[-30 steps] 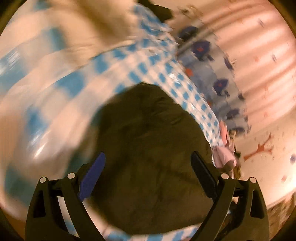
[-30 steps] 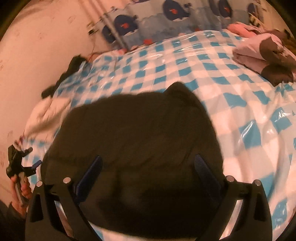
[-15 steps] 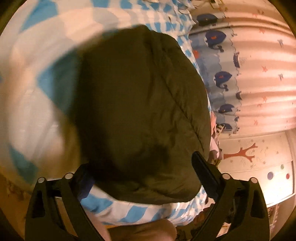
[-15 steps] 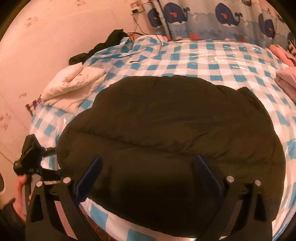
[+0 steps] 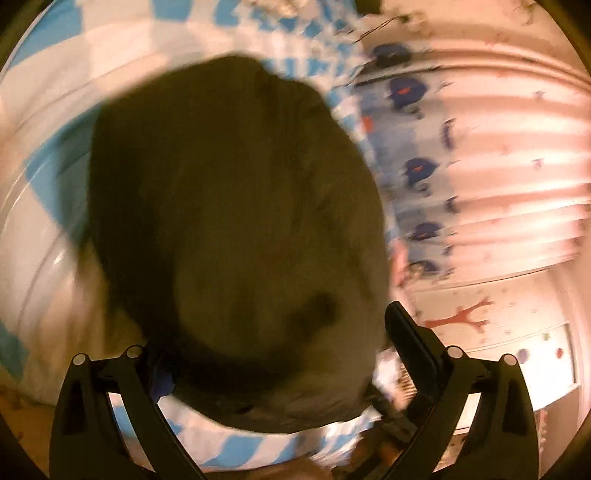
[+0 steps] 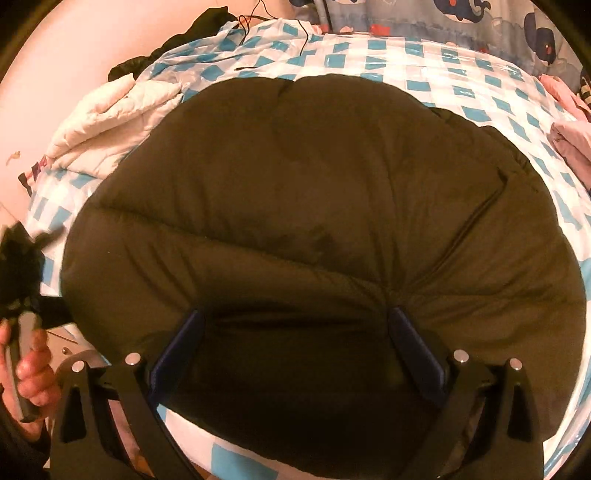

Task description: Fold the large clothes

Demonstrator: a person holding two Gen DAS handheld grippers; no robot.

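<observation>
A: How far along was the fold?

B: By my reading, well advanced. The dark puffy jacket (image 6: 314,236) lay as one compact padded bundle on the blue-checked bed cover (image 6: 424,70), near its front edge, with no sleeve or hem trailing loose that I could see.

A: And the grippers?

B: The right gripper (image 6: 295,347) was spread wide, its jaws resting on the jacket's near edge and pinching nothing. The left gripper (image 5: 280,354) also stood spread over the jacket (that view was smeared, so whether it touched I couldn't tell).

A: What was left?

B: Perhaps a last pat flat, or one more fold; I'd only guess.

A: Anything in the way?

B: A white quilted garment (image 6: 110,114) touched the jacket's far left side, pink folded clothes (image 6: 572,144) sat well to the right, and a thin cable (image 6: 280,33) lay beyond.
</observation>
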